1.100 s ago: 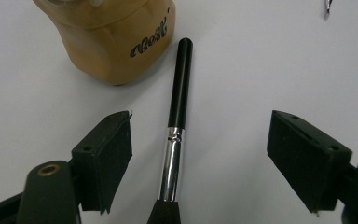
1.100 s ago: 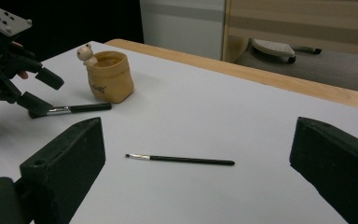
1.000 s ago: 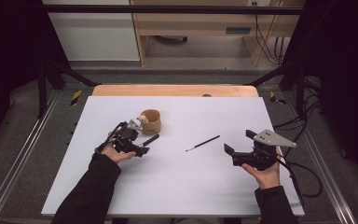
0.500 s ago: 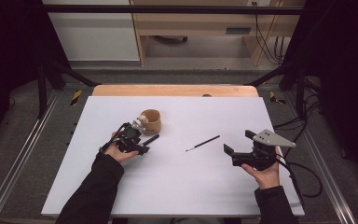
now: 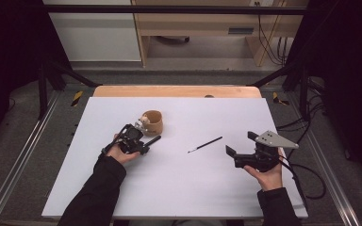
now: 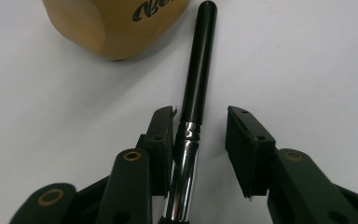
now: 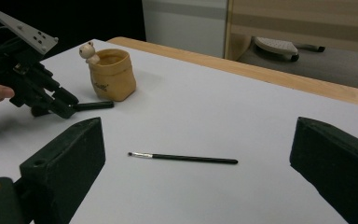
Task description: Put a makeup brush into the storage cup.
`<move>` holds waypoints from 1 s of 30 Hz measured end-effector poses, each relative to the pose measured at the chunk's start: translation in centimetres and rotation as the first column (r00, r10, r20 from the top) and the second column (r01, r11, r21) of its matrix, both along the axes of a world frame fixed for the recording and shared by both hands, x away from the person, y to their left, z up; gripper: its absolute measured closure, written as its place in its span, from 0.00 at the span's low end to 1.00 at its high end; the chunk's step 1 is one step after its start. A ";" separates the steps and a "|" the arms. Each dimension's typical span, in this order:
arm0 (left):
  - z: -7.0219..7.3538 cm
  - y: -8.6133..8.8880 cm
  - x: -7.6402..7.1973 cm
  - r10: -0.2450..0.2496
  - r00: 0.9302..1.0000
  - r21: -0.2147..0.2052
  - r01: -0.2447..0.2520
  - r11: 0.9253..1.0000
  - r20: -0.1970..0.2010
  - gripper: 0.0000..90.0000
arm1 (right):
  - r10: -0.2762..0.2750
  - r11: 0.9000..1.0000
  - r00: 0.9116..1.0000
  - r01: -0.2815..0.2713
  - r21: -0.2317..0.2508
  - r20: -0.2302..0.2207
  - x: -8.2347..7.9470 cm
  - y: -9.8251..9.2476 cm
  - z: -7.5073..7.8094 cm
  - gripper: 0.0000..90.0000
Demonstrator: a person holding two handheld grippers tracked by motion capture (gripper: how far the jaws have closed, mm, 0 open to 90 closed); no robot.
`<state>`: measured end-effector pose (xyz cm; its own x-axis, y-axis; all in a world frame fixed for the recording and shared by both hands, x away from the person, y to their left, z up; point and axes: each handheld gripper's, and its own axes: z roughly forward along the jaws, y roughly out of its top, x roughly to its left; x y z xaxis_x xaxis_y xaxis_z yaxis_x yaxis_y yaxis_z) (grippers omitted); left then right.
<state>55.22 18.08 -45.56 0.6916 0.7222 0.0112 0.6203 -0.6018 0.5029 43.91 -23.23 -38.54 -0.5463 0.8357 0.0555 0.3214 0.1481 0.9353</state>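
L gripper has just been closing its jaws round the thick black brush: in the left gripper view the handle runs up the middle of the frame, chrome ferrule low between the jaws, one pad touching it on the left, the other pad w/ a visible gap on the right, so not clamped yet, jaws part-open. Compared w/ the earlier high views the hand sits in about the same spot, left of centre, so what's changed is the jaw gap, not the place. My read: the pick of this brush is nearly made; a bit more squeeze should seat it. The brush tip end points toward the tan pot, which stands just beside it, upper middle of the high view, w/ a small figure on its rim. R gripper waits at lower right of the high view, jaws wide apart, nothing between them. A thin brush lies alone mid-frame in the right gripper view, well apart from both grippers and the pot. Room: the white board is bare across the lower half and the right side, edges well off from both hands. Only tight spot is the pot next to the brush handle; lifting could nudge it, I'd guess.
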 end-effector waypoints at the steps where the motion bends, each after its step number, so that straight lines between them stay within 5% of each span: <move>1: 0.0 0.0 0.0 0.004 1.000 -0.003 -0.004 1.000 -0.003 0.72 | 0.000 1.000 1.000 0.000 0.000 0.000 0.0 0.0 0.0 0.04; 11: 0.1 0.2 0.0 0.003 1.000 0.000 -0.003 1.000 -0.016 0.83 | -0.002 1.000 1.000 0.002 -0.005 0.000 0.0 0.0 0.0 0.04; 30: 0.3 -0.1 -0.2 -0.025 0.999 0.006 0.025 1.000 -0.039 0.86 | 0.000 1.000 1.000 0.000 -0.003 -0.001 0.0 0.0 0.0 0.04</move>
